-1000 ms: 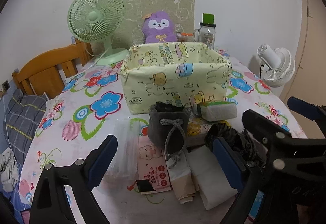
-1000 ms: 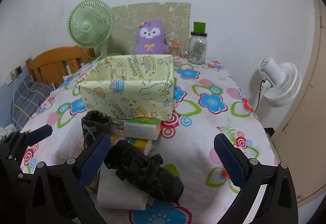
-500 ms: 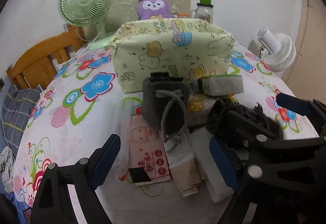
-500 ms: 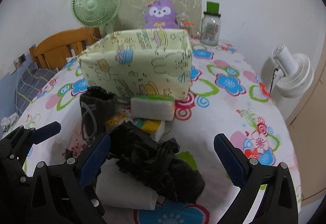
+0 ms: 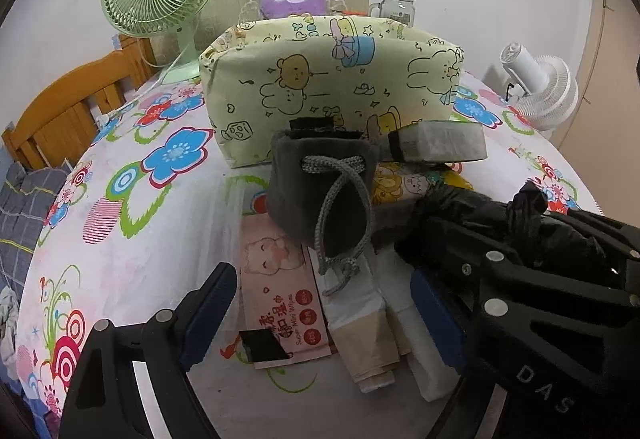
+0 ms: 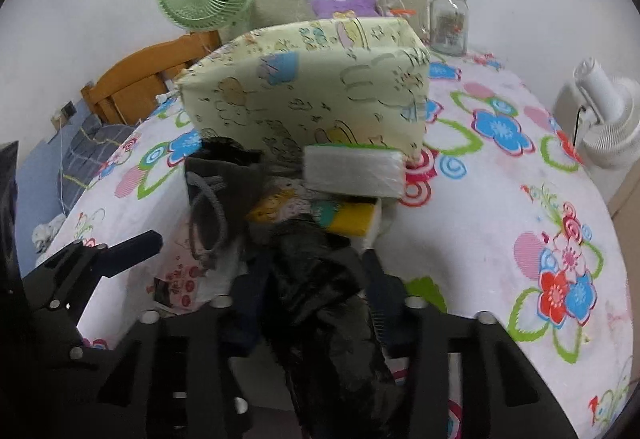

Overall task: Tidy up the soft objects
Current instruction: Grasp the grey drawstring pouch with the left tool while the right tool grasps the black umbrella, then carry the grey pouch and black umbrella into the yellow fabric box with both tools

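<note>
The crumpled black plastic bag (image 6: pixel 320 303) is clamped by the right gripper (image 6: pixel 316 291) near the table's (image 6: pixel 500 207) front edge. The left gripper (image 5: pixel 320 303) is held wide over a pink wet-wipes pack (image 5: pixel 284 291). Behind, a grey drawstring pouch (image 5: pixel 320 191) blocks the yellow cartoon-print fabric box (image 5: pixel 332 79).

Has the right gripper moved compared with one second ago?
Yes. In its own view, the right gripper has closed in on the black plastic bag, and the yellow fabric bin now looms larger, so it advanced forward.
</note>
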{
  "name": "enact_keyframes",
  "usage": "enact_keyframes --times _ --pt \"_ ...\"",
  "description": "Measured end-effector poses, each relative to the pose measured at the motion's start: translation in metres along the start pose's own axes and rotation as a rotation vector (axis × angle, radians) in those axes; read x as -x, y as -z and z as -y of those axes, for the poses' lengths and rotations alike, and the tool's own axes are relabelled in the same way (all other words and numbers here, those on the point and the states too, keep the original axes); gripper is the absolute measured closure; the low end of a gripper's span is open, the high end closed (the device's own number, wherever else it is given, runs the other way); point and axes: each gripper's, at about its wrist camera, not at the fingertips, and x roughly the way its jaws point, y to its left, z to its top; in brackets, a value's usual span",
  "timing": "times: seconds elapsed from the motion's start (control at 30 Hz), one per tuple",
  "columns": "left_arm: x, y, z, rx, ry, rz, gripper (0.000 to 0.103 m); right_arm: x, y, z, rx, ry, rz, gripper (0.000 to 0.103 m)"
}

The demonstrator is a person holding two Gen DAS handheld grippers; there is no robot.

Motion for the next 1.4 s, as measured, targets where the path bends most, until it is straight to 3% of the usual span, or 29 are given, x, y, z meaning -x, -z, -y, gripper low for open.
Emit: enact_keyframes --times 0.03,0.07,0.53,0.63,0.73,0.8,0.9,1.1,1.4 --pt "0.0 -0.001 0.0 0.0 0.002 0.001 0.013 0.001 -0.001 -0.001 0.01 0.0 0.004 0.071" --pt "0.001 -0.001 0.001 0.0 0.004 0.003 0.013 0.003 -0.003 -0.002 0.014 -0.004 0.004 0.073" --pt "0.002 -0.035 -0.006 0.037 -0.026 0.072 0.013 0.025 -0.03 0.01 -0.012 0.057 0.075 0.075" --pt "-0.005 -0.04 -0.006 0.017 -0.033 0.075 0.017 0.02 -0.032 0.012 -0.024 0.073 0.071 0.075" --pt "-0.012 -0.044 -0.007 0.01 -0.047 0.065 0.035 0.016 -0.033 0.013 -0.029 0.08 0.07 0.075" --pt "-0.015 -0.044 -0.008 0.015 -0.024 0.056 0.053 0.014 -0.033 0.013 -0.026 0.091 0.07 0.075" --pt "-0.016 -0.043 -0.007 0.021 0.013 0.047 0.063 0.012 -0.034 0.013 -0.031 0.101 0.064 0.075" --pt "-0.01 -0.042 -0.01 0.042 0.015 0.059 0.071 0.011 -0.032 0.012 -0.033 0.111 0.053 0.074" --pt "0.024 -0.042 -0.007 0.035 -0.003 0.115 0.072 0.032 -0.033 0.006 -0.033 0.122 0.078 0.074"
